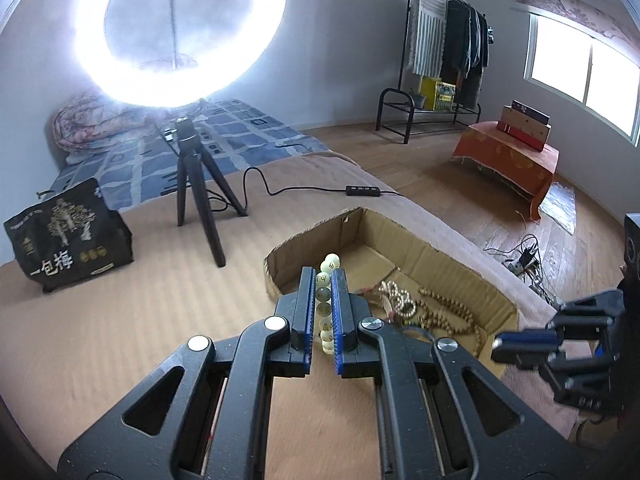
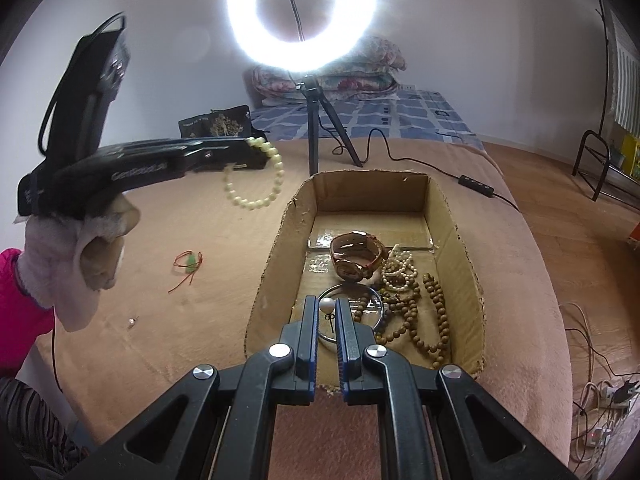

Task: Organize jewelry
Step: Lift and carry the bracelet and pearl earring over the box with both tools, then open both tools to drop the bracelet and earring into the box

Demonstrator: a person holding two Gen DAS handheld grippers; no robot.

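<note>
My left gripper is shut on a pale green bead bracelet and holds it in the air beside the near-left edge of the cardboard box; in the right wrist view the bracelet hangs from the left gripper. My right gripper is shut on a pearl earring over the box. Inside lie a brown watch, a pearl bracelet, wooden bead strings and a metal bangle. A green pendant on red cord lies on the blanket.
A ring light on a tripod stands behind the box, its cable and switch running right. A black bag sits at the left. A small stud lies on the blanket. The blanket's right edge drops to the floor with cables.
</note>
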